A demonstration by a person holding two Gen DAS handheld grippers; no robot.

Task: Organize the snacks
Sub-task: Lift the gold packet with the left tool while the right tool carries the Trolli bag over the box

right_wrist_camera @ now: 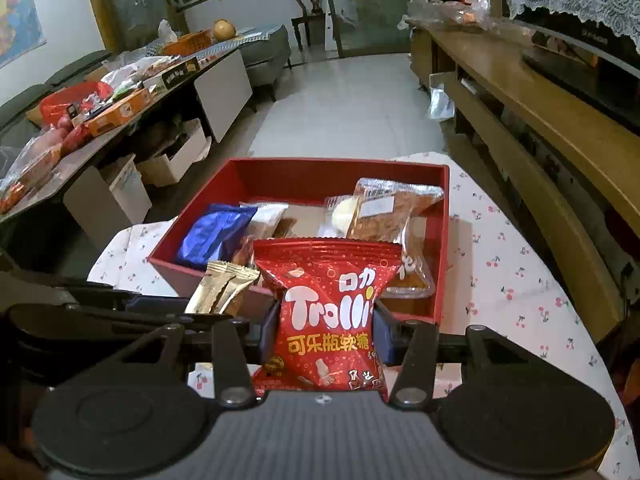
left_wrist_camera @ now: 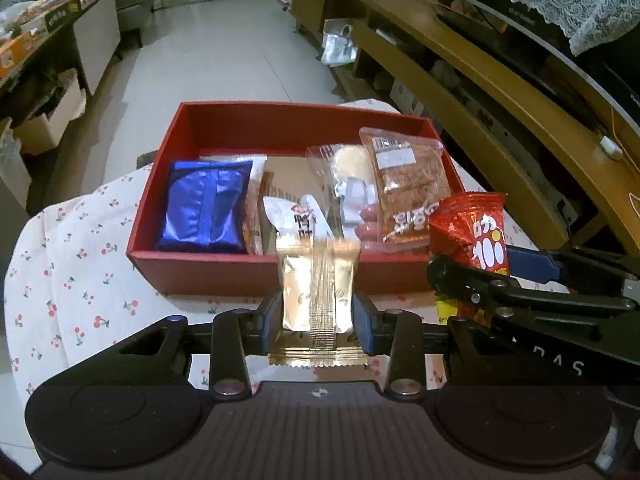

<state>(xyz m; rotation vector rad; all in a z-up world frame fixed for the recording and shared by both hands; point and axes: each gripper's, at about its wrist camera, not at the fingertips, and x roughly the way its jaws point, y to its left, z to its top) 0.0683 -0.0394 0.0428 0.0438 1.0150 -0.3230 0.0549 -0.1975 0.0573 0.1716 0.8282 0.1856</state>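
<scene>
The counter [right_wrist_camera: 520, 280], draped in a white cloth printed with cherries, carries a red box [left_wrist_camera: 224, 268] near its middle. Inside the box, a blue packet [left_wrist_camera: 204, 206] lies at the left, a brown-filled clear packet [left_wrist_camera: 408, 184] leans on the right wall, and a white sachet [left_wrist_camera: 288, 216] sits between them. The right gripper [right_wrist_camera: 324, 328] pinches a red Trolli bag [right_wrist_camera: 328, 320] upright just in front of the box's near wall. The left gripper [left_wrist_camera: 318, 312] is clamped on a gold wrapper [left_wrist_camera: 316, 284], held upright before the same wall, beside the Trolli bag.
</scene>
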